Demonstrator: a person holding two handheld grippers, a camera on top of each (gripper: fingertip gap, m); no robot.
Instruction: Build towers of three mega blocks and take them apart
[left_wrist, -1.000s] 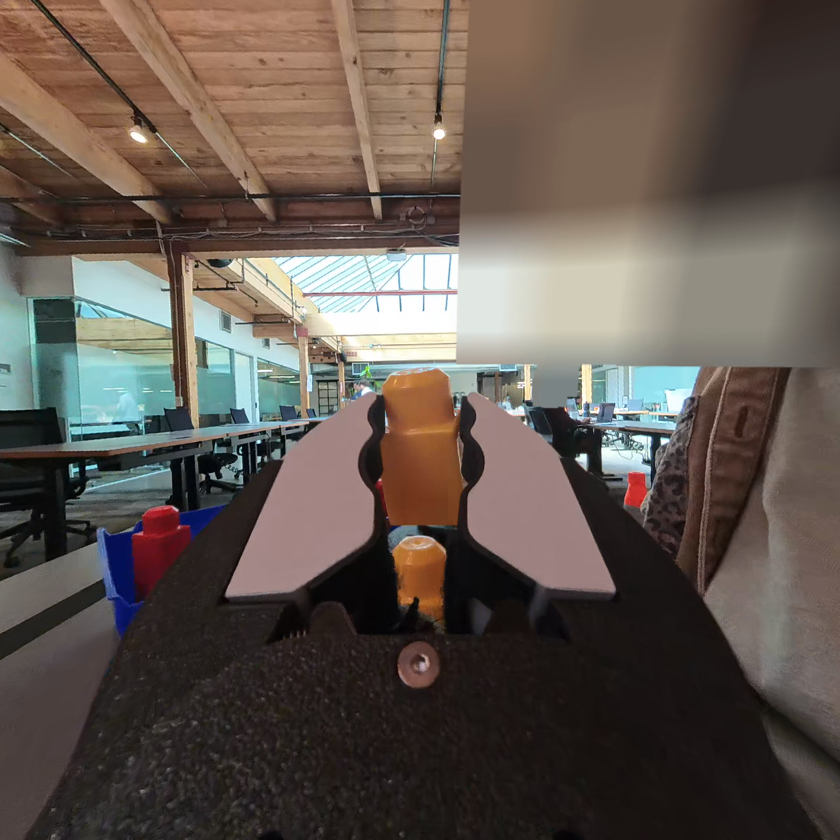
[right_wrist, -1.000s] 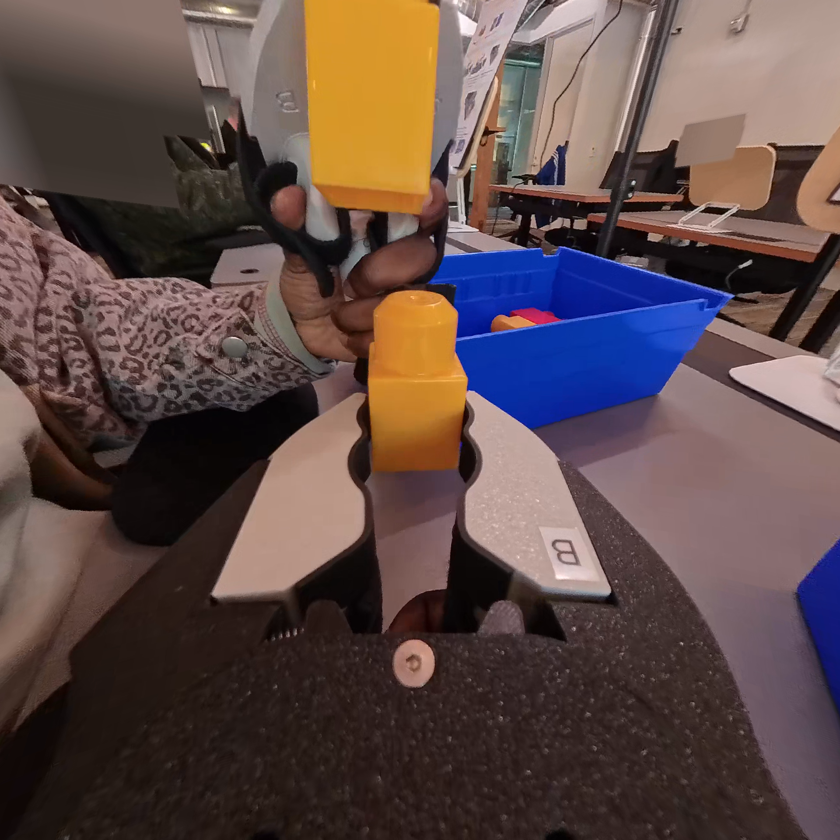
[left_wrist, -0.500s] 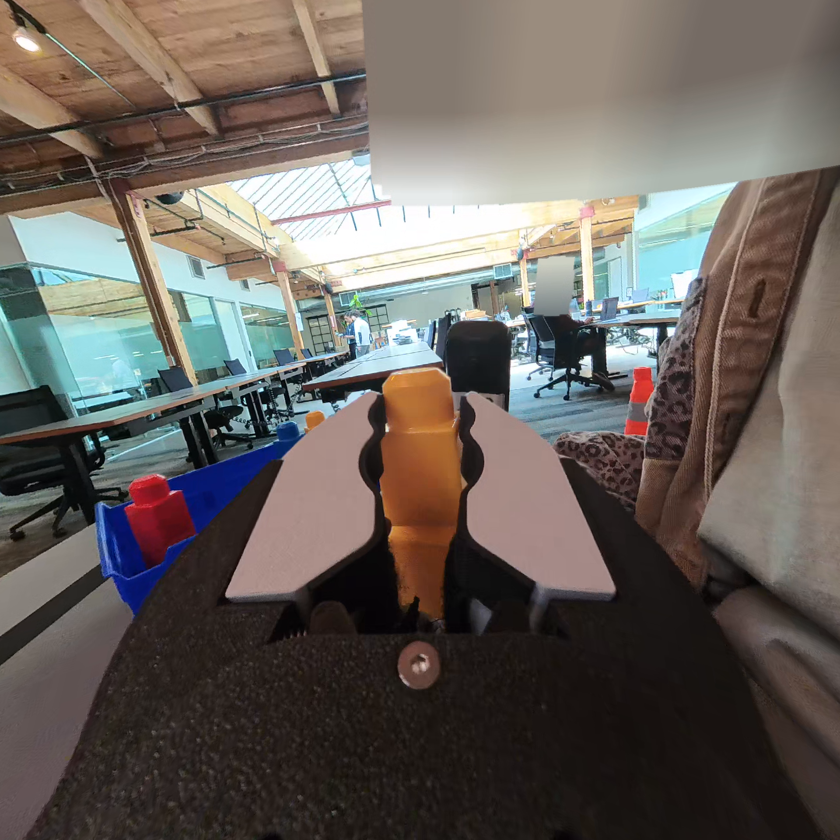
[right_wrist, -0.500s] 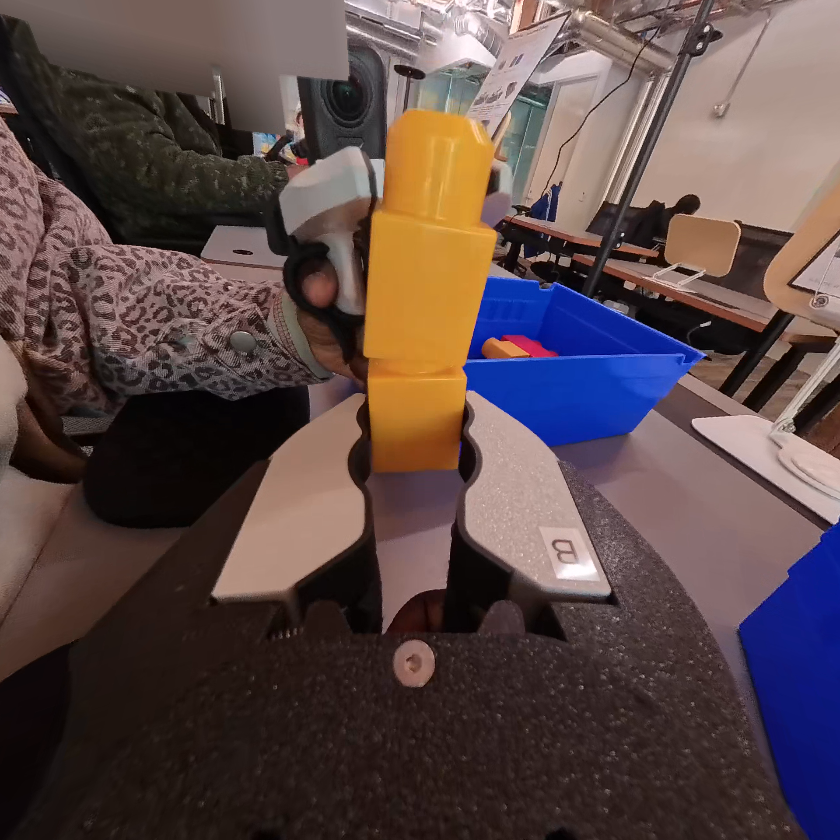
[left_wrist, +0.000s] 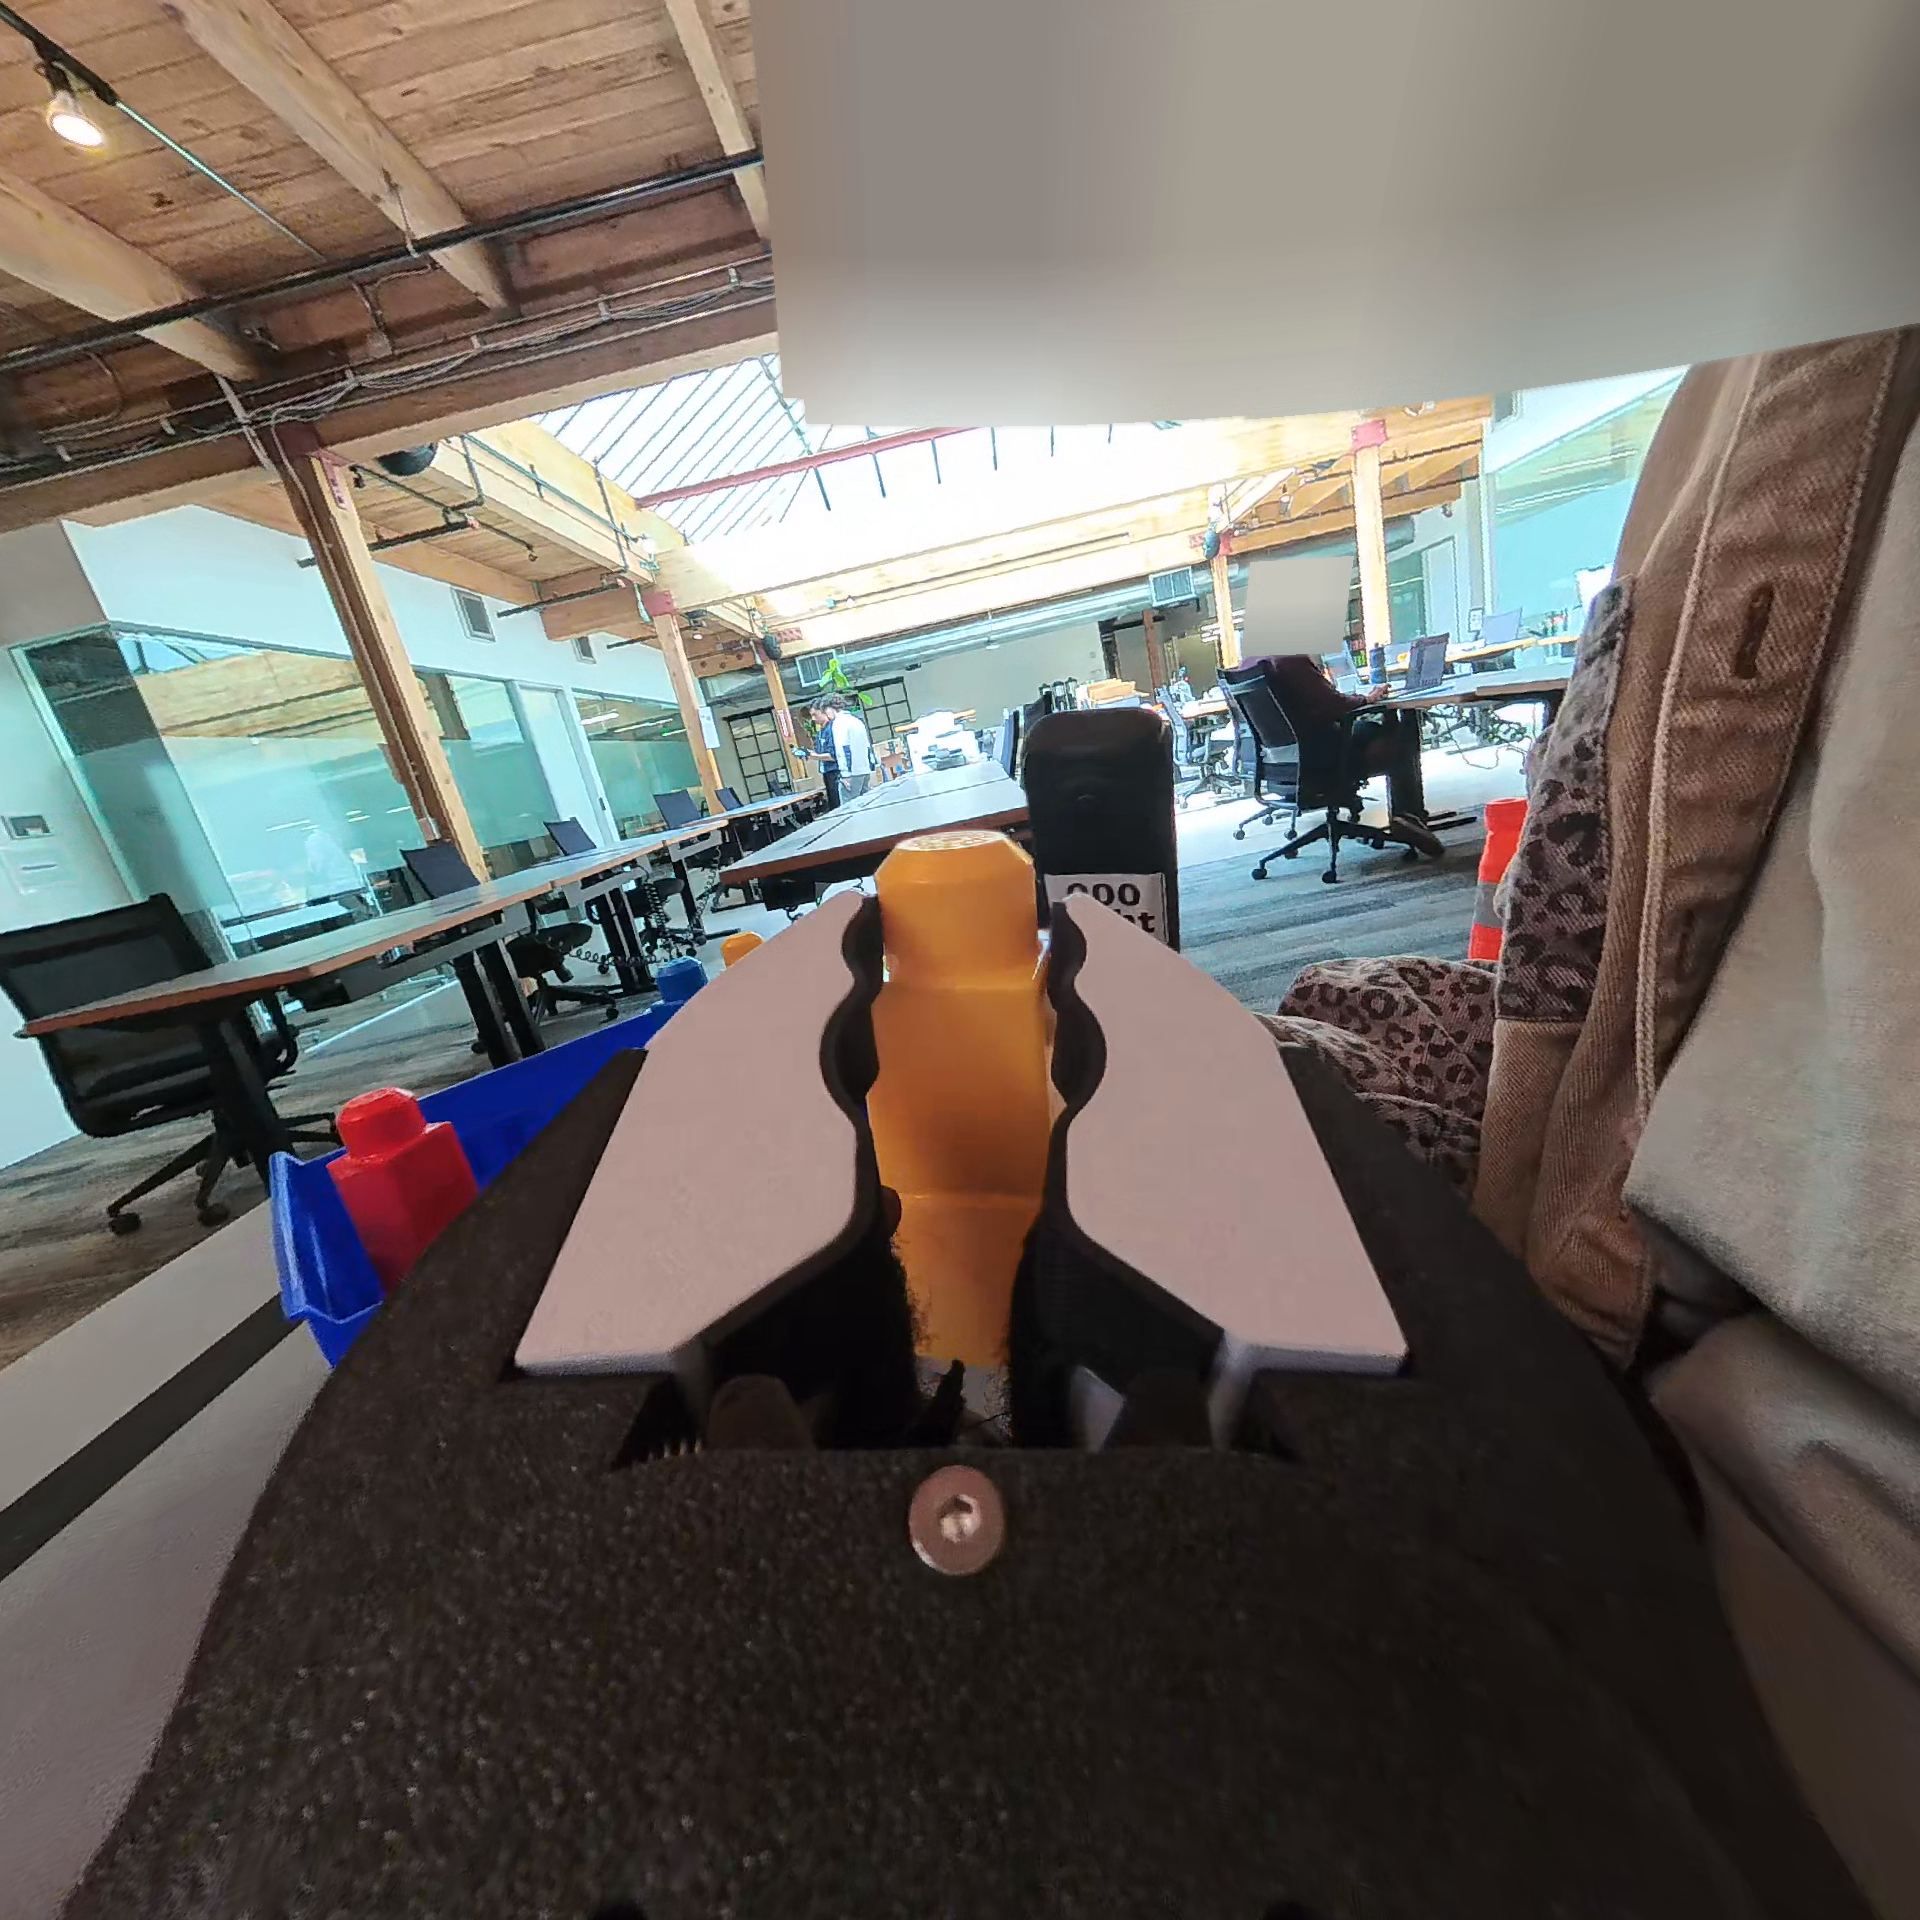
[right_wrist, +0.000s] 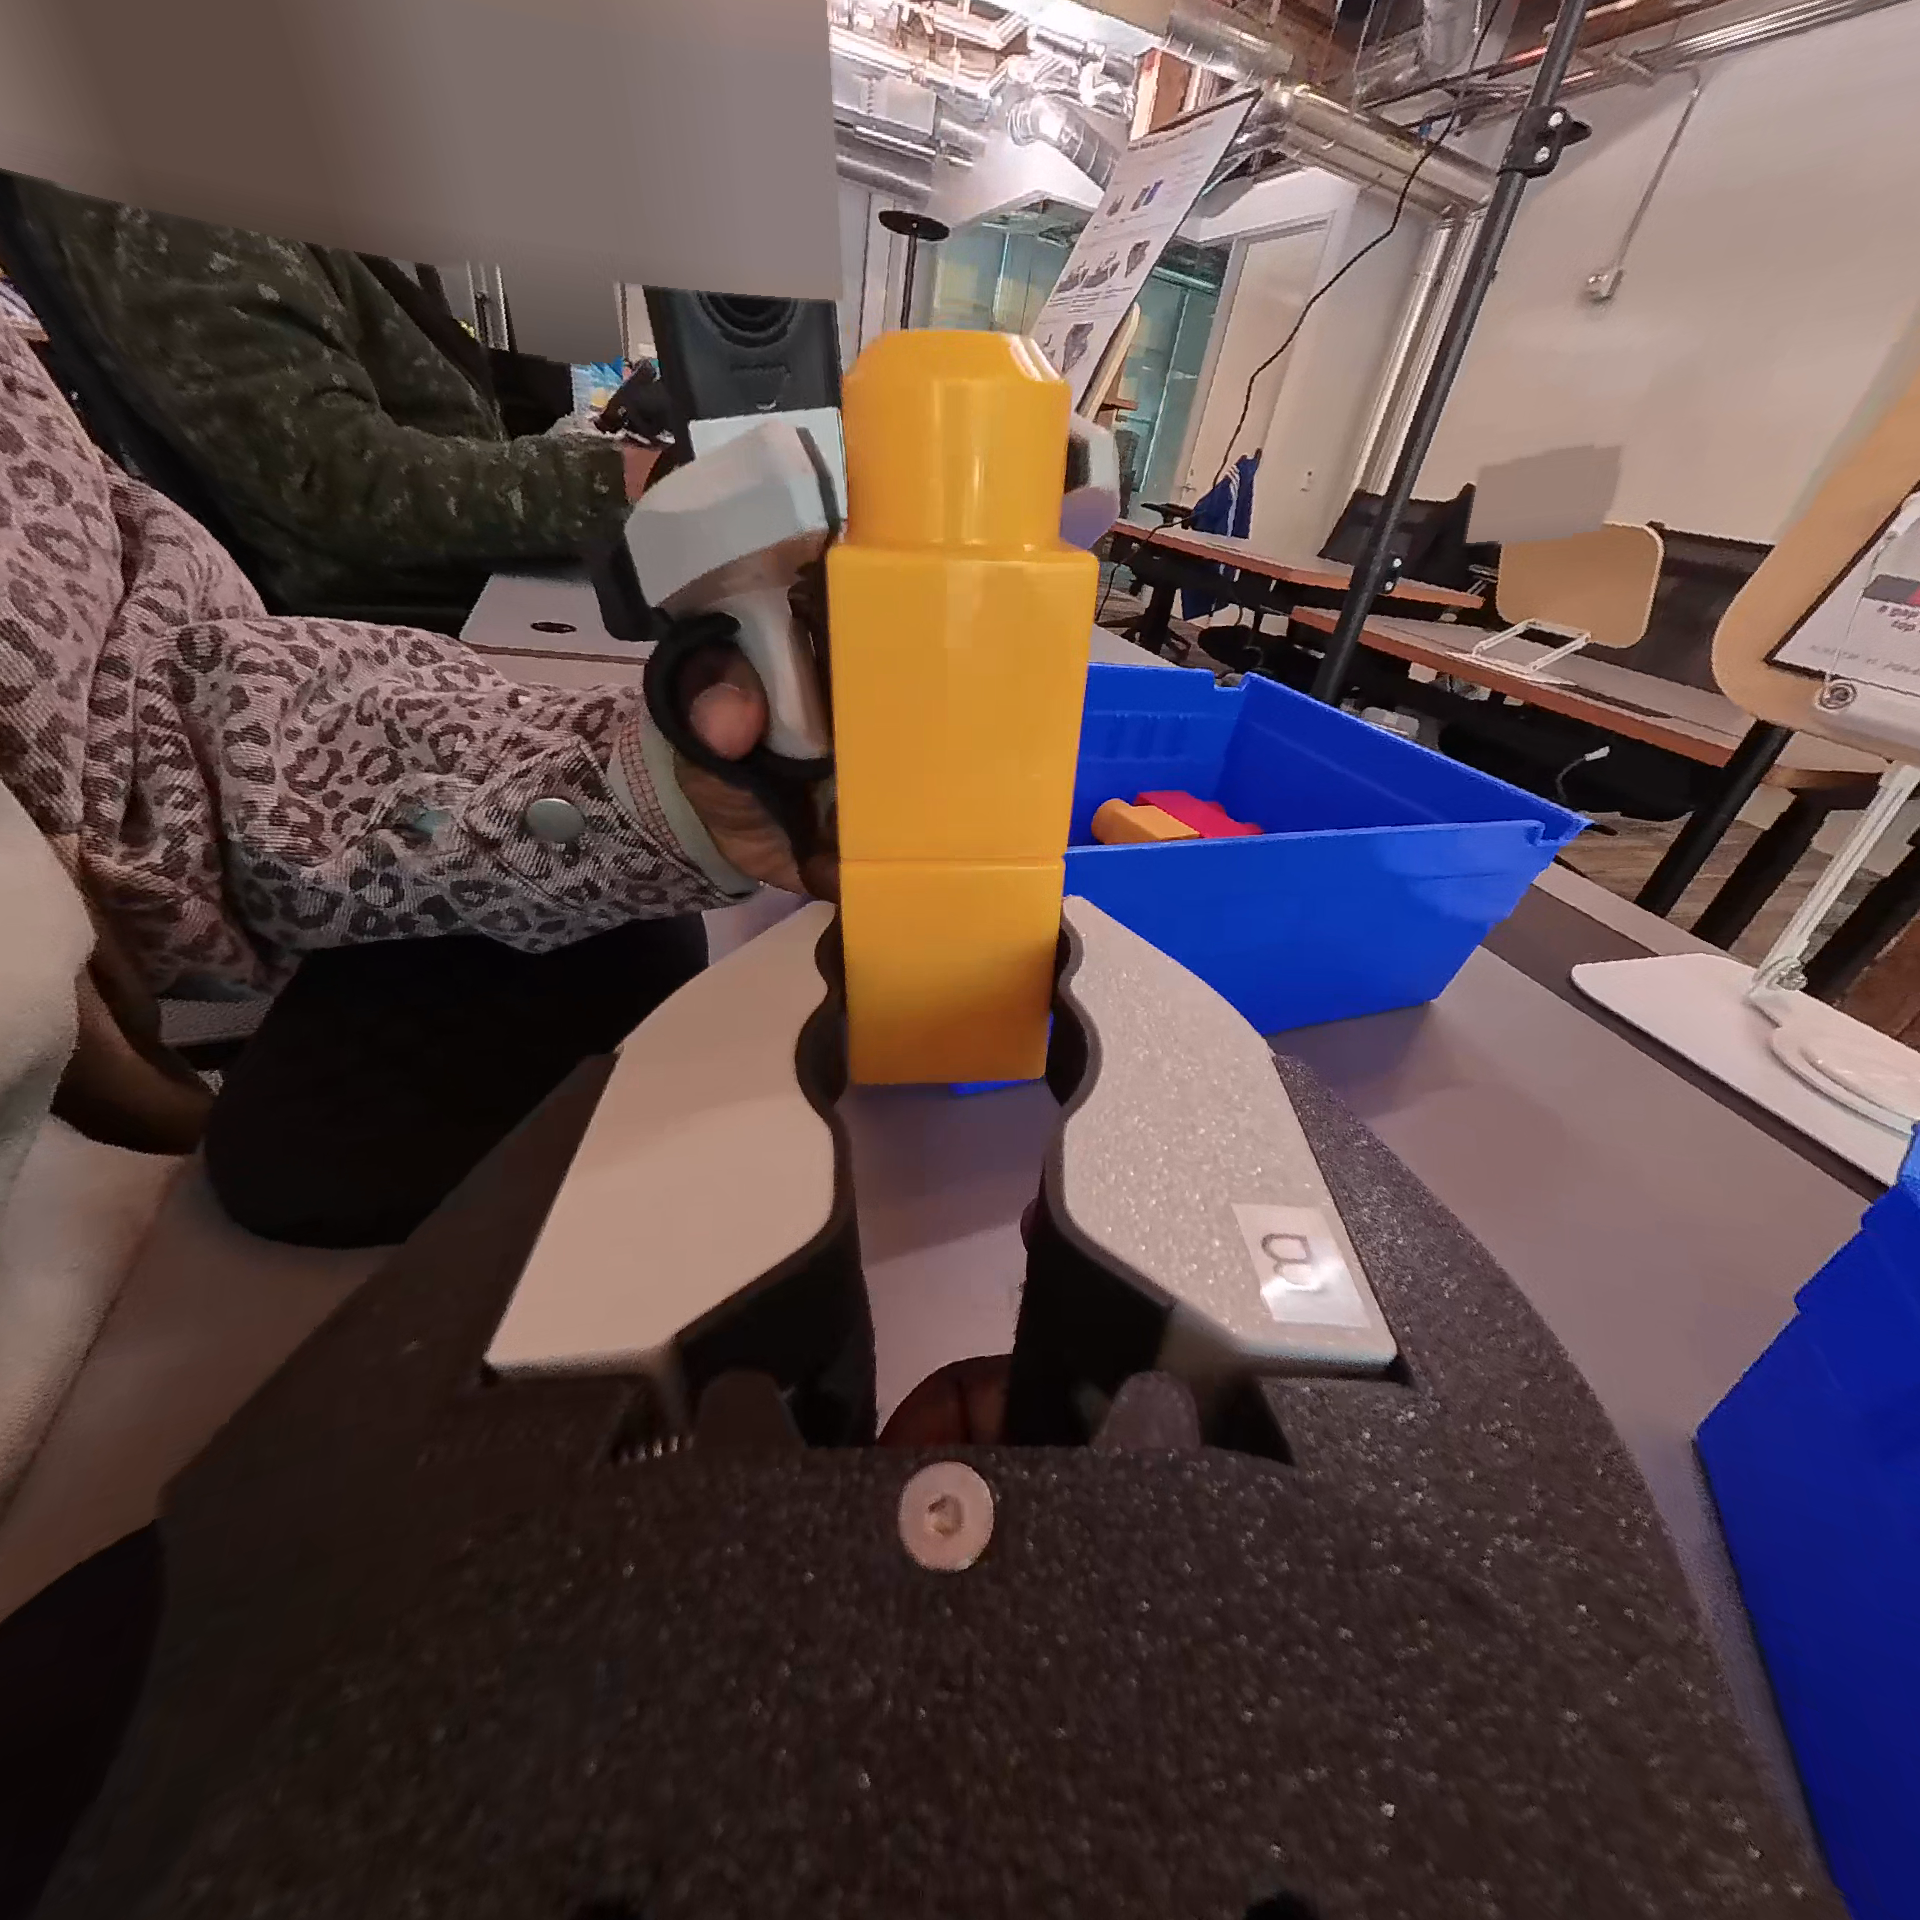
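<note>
Two yellow mega blocks are stacked one on the other. In the right wrist view my right gripper (right_wrist: 945, 987) is shut on the lower yellow block (right_wrist: 948, 966). The upper yellow block (right_wrist: 956, 644) sits pressed onto it, stud up. My left gripper shows behind it, held by a hand in a leopard-print sleeve, its fingers (right_wrist: 727, 540) around the upper block. In the left wrist view my left gripper (left_wrist: 956, 987) is shut on the upper yellow block (left_wrist: 956, 1039), with the lower block (left_wrist: 961, 1278) below it between the jaws.
A blue bin (right_wrist: 1299, 883) with orange and red blocks stands on the grey table (right_wrist: 1507, 1122) behind the stack. Another blue bin (right_wrist: 1829, 1507) is at the right edge. A red block (left_wrist: 400, 1179) stands in a blue bin (left_wrist: 312, 1247) at the left. A person's torso (left_wrist: 1766, 1039) is close on the right. The grippers' ends are close to 7 centimetres from one another.
The left gripper has brought its yellow block down from above onto the stud of the block in the right gripper. The two blocks now sit joined.
</note>
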